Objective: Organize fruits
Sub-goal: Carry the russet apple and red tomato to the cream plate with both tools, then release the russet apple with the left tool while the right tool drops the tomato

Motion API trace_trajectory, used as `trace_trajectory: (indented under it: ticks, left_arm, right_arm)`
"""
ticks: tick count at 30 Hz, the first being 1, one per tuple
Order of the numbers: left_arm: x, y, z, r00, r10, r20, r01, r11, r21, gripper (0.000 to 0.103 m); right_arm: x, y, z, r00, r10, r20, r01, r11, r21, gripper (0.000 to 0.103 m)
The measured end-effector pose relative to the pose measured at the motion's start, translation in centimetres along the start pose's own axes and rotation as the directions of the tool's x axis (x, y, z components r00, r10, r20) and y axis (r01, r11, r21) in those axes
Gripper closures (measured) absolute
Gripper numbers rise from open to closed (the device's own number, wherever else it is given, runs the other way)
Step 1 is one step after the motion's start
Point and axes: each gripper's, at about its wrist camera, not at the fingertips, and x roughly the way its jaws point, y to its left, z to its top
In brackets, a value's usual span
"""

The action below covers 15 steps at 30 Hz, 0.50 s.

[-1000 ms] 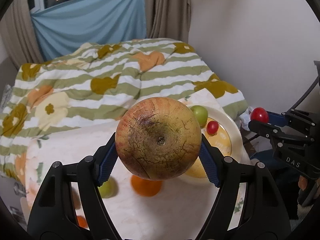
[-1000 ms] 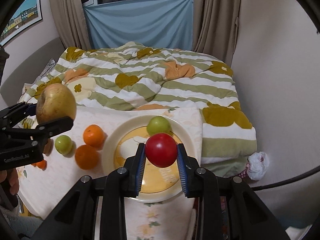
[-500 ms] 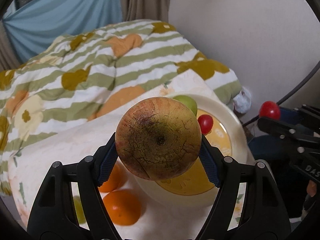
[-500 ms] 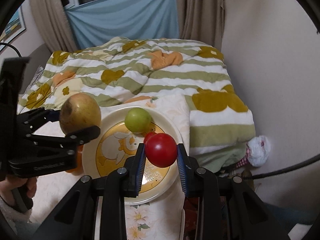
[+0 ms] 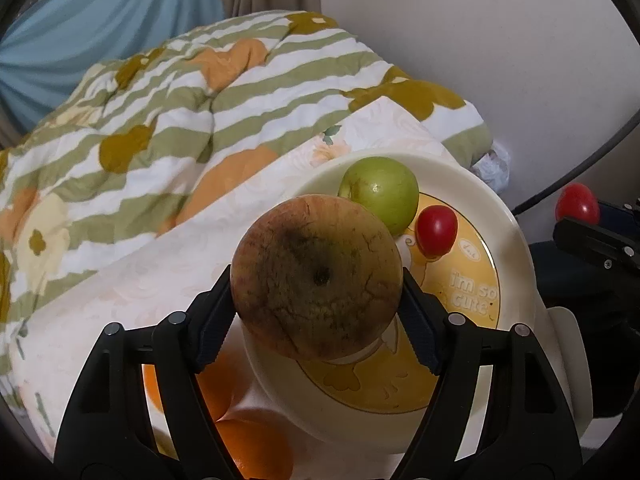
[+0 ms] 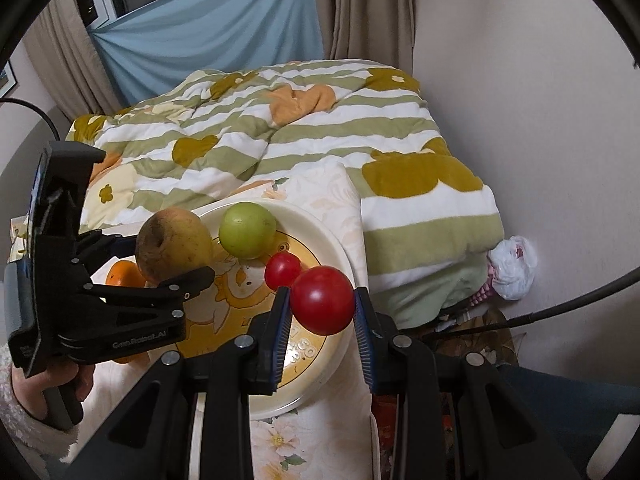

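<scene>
- Left tool (image 5: 316, 316): black, blue-padded jaws clamped on a large, round, brownish-yellow apple with cracked skin (image 5: 316, 276), centre of the left wrist frame, above the near rim of the plate.
- Right tool (image 6: 322, 312): jaws set narrow, gripping a round red tomato (image 6: 322, 305), lower centre of the right wrist frame, above the plate's right part.
- Round cream plate with a yellow cartoon print (image 6: 324, 236): carries a green apple (image 6: 247, 230) at its far side and a small red tomato (image 6: 282, 270) just beside it.
- Oranges (image 5: 256, 452): lower left of the left wrist frame, on the floral cloth (image 5: 120, 280) beside the plate.
- Green-and-white striped quilt (image 6: 280, 136): fills the upper half of both frames.
- A hand (image 6: 44, 384) in a white fleecy sleeve holds the left tool's grip, lower left of the right wrist frame.
</scene>
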Motion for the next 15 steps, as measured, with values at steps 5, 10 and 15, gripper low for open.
trace_trajectory:
  ticks: [5, 10, 15]
  left_arm:
    - [-1.6, -0.4, 0.5, 0.997, 0.008, 0.076, -0.009, 1.000, 0.016, 0.000]
    - [-2.8, -0.4, 0.6, 0.996, 0.033, 0.084, -0.034, 0.999, 0.009, 0.000]
    - [-4.4, 0.2, -0.2, 0.995, 0.061, 0.083, -0.060, 0.998, -0.022, 0.000]
  right_arm:
    - [-0.4, -0.1, -0.3, 1.000, -0.008, 0.000, 0.008, 1.000, 0.021, 0.075]
    - [-1.3, -0.5, -0.4, 1.000, -0.012, 0.013, 0.011, 1.000, 0.029, 0.075]
    - [-1.8, -0.8, -0.5, 1.000, -0.004, 0.026, 0.003, 1.000, 0.020, 0.075]
